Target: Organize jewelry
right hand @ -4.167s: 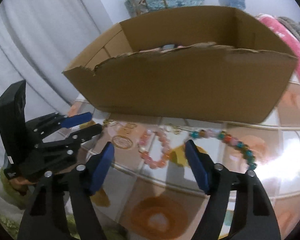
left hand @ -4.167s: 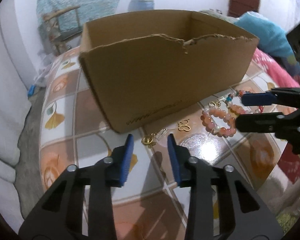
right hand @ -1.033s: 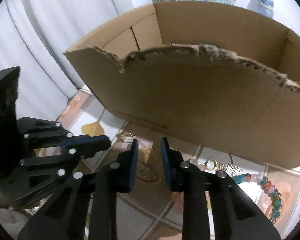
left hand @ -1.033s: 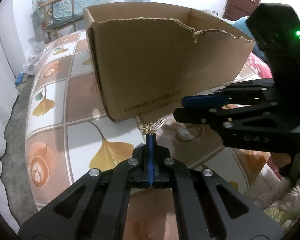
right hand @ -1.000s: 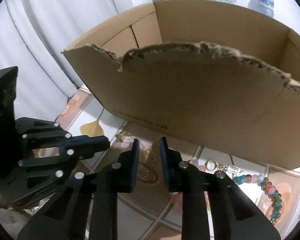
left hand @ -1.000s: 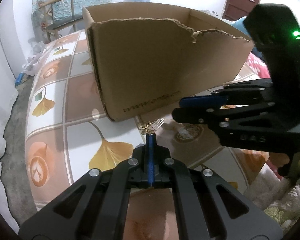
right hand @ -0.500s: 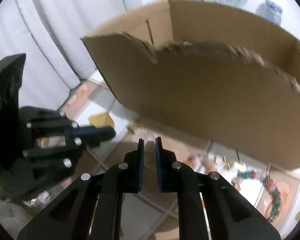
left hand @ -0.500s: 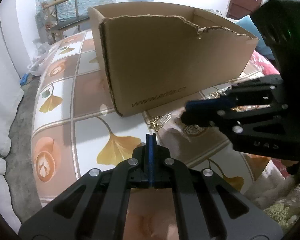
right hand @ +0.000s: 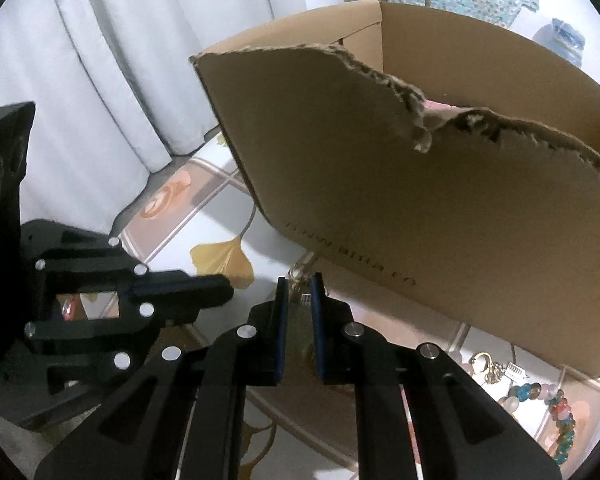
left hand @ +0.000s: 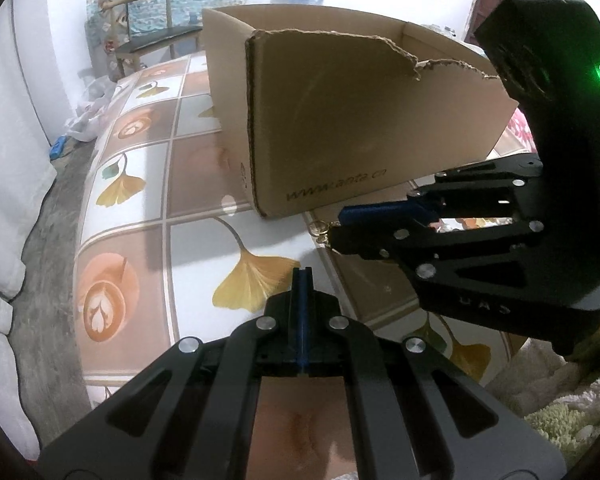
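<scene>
Cardboard box (left hand: 340,128) side: printed "www.anta.cn". Right gripper (left hand: 336,226) body: faint letters "UAS".

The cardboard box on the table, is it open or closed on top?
Open. The cardboard box has no lid, its near wall is torn ragged, and its inside walls show.

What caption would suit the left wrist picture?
Shut left gripper hangs over the tiled table while the right gripper pinches a gold trinket beside the box.

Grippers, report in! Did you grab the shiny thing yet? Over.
Left gripper shut, empty. Right gripper jaws just been closing, gold trinket pinched between them. Cardboard box close ahead. Beaded bracelet off to the side.
</scene>
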Available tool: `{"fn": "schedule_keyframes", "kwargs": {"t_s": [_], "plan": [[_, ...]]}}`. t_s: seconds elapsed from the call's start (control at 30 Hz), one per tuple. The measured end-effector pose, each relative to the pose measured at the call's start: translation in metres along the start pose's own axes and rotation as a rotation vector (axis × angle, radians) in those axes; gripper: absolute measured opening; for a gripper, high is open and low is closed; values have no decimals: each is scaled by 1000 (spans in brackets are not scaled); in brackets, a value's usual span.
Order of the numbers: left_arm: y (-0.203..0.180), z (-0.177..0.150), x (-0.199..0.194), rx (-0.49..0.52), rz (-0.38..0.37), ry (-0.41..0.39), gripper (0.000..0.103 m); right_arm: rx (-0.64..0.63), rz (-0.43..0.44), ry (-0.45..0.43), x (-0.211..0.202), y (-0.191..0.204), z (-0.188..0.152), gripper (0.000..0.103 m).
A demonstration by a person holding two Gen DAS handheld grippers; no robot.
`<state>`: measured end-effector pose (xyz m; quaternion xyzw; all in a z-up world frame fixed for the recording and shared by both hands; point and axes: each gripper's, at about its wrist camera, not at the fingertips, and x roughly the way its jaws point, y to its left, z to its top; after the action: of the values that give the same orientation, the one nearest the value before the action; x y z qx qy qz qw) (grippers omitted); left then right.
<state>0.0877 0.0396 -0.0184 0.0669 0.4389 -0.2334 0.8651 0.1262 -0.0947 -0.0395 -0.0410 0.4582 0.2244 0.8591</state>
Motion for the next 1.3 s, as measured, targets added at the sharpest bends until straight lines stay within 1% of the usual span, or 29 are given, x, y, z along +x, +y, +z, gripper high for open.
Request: {"fn": "schedule_keyframes", "kwargs": {"t_s": [0.27,0.37,0.5,0.63,0.83,1.1,1.2,1.3], "plan": [[0,-2,-1,2,0,0,0,-21,-11,47,-8,6,-13,10],[0,-2,-2,-1,1,-3,0,-26,-15,8,-14,7,-10,10],[2,-2,-1,-8,4,0,0,-44,-19,-22,-7,10,3,10],[4,-2,-1,-14,11,-1,0,-45,-7,-6,5,9,6,10],[9,-3,-3,-21,12,-2,0,-42,26,51,14,11,3,9],[6,-7,-8,-9,0,2,0,-27,54,91,3,19,-17,8],[3,-8,-8,-7,-11,0,0,-26,64,81,-2,16,-20,8],[0,-7,-9,-2,-14,-3,0,-19,56,31,-19,7,-17,8]]}}
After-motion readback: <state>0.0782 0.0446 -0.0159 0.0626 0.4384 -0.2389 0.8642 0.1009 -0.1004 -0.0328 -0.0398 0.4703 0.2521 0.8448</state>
